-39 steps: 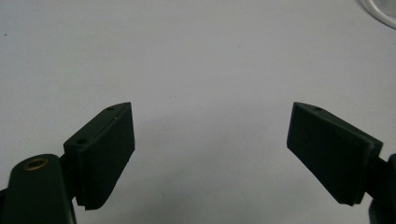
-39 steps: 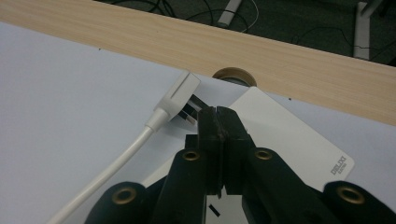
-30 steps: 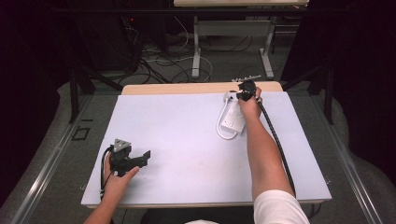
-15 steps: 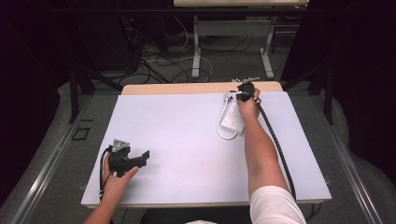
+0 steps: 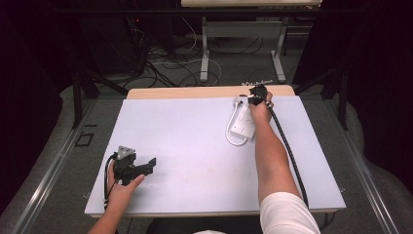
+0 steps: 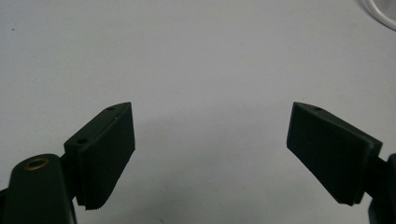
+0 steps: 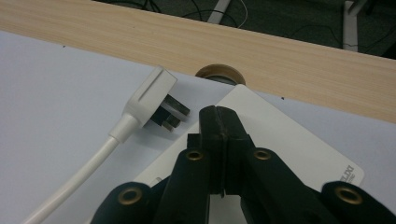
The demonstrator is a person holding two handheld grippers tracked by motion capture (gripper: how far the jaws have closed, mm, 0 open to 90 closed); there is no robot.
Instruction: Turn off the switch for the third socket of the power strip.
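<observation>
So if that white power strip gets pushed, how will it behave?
The power strip looks flat and boxy, so it would probably slide rather than tip. Its white cable lies looped, likely floppy, and would probably trail with the plug.

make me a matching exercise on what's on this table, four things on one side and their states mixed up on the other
Things:
1. left tool
2. right tool
3. plug
4. power strip

States:
a. lies on its side, prongs bare, white cord trailing away
b. jaws wide apart, nothing between them
c. lies flat, white, small lettering at one corner
d. jaws shut together, tips over the white block

Pairs: 1-b, 2-d, 3-a, 4-c
</observation>
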